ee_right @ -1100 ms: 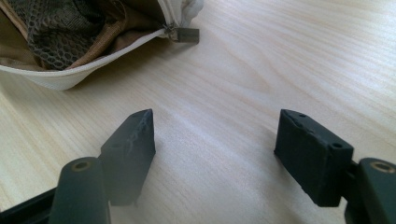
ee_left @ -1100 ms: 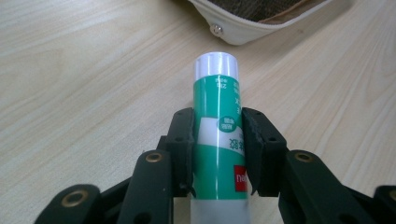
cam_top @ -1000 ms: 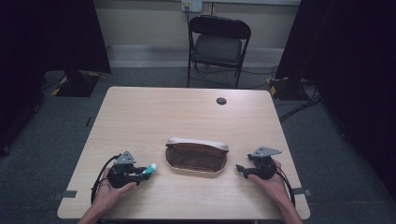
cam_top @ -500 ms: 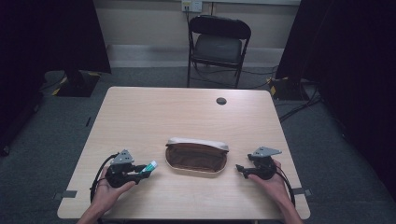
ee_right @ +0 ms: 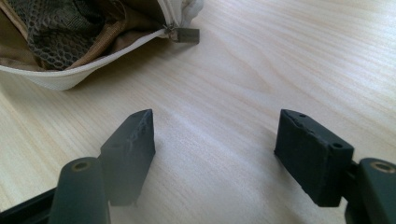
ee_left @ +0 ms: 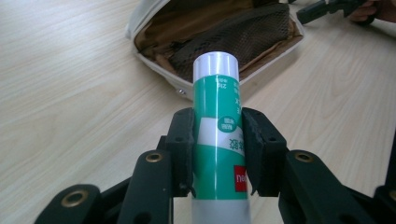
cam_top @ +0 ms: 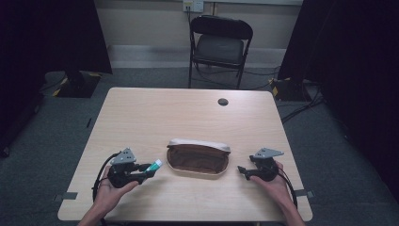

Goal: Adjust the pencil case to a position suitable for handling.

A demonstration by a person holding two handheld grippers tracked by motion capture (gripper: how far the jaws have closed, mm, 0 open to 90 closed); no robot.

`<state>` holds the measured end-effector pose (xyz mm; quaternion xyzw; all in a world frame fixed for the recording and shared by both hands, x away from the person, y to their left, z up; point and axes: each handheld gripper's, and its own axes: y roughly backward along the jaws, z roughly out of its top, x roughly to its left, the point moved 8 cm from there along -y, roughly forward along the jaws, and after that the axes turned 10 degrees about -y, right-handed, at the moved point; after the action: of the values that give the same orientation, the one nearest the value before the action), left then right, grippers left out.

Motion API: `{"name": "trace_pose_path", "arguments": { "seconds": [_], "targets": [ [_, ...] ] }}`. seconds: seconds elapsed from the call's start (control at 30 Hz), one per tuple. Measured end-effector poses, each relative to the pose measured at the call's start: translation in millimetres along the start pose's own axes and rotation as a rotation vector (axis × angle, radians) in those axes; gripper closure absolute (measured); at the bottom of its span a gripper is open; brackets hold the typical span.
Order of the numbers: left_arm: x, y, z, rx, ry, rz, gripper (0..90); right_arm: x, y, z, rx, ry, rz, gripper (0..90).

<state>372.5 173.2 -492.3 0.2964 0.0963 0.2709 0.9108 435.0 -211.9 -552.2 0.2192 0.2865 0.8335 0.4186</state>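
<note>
A green glue stick (ee_left: pixel 217 140) with a white cap is clamped between the pads of my left gripper (ee_left: pixel 217 149), cap pointing toward the pouch. In the high view that left gripper (cam_top: pixel 143 173) sits at the table's front left, and the glue stick (cam_top: pixel 154 165) juts out to the right. An open cream pouch (cam_top: pixel 197 159) with a brown lining and mesh pocket lies at the front middle, unzipped; it shows as the pouch (ee_left: pixel 219 35) just beyond the stick. My right gripper (cam_top: pixel 241 170) rests to the pouch's right, and between its spread jaws my right gripper (ee_right: pixel 215 135) holds nothing.
The light wooden table (cam_top: pixel 188 117) has a small black round grommet (cam_top: pixel 223 101) near its far edge. A black folding chair (cam_top: pixel 219 44) stands behind the table. The pouch's zipper pull (ee_right: pixel 184 34) lies on the wood close to the right gripper.
The left gripper with the glue stick has edged slightly right, toward the pouch. The right gripper has kept still.
</note>
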Motion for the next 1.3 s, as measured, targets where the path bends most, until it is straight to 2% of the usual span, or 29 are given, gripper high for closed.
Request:
{"name": "trace_pose_path", "arguments": {
  "seconds": [0.07, 0.13, 0.3, 0.5, 0.6, 0.7, 0.83, 0.9, 1.03, 1.1, 1.23, 1.3],
  "targets": [
    [-1.6, -1.0, 1.9, 0.008, -0.012, -0.003, 66.0, 0.1, -0.1, 0.0, 0.002, -0.002, -0.001, 27.3],
    [-3.9, -5.0, 4.8, 0.000, -0.005, -0.019, 66.1, 0.3, -0.2, 0.0, 0.002, -0.001, 0.001, 27.2],
    [-8.1, -9.5, 13.5, 0.013, -0.032, -0.028, 66.1, 0.3, -0.3, 0.1, 0.002, -0.001, 0.001, 27.2],
    [-11.3, -16.3, 32.3, -0.018, -0.050, -0.043, 66.1, 0.3, -0.3, 0.1, 0.003, -0.001, 0.001, 27.2],
    [-13.2, -21.3, 37.8, -0.024, -0.061, -0.051, 66.1, 0.3, -0.3, 0.1, 0.002, -0.001, 0.001, 27.1],
    [-16.5, -25.6, 41.7, -0.036, -0.054, -0.061, 66.1, 0.3, -0.3, 0.1, 0.002, -0.001, 0.000, 27.2],
    [-14.2, -33.6, 43.4, -0.003, -0.075, -0.051, 66.0, 0.4, -0.4, 0.1, 0.002, -0.002, 0.000, 27.1],
    [-15.2, -37.7, 45.6, -0.016, -0.069, -0.062, 66.0, 0.4, -0.4, 0.1, 0.002, -0.002, 0.000, 27.1],
    [-13.2, -46.7, 47.6, 0.016, -0.091, -0.050, 66.1, 0.4, -0.3, 0.1, 0.002, -0.002, 0.000, 27.2],
    [-12.4, -52.3, 48.6, 0.018, -0.090, -0.048, 66.0, 0.4, -0.4, 0.1, 0.002, -0.002, 0.000, 27.1],
    [-11.4, -62.7, 48.8, 0.057, -0.107, -0.058, 66.0, 0.4, -0.4, 0.1, 0.002, -0.002, 0.000, 27.2],
    [-10.2, -66.5, 52.2, 0.058, -0.110, -0.057, 66.0, 0.4, -0.4, 0.1, 0.002, -0.002, 0.000, 27.2]
  ]
}}
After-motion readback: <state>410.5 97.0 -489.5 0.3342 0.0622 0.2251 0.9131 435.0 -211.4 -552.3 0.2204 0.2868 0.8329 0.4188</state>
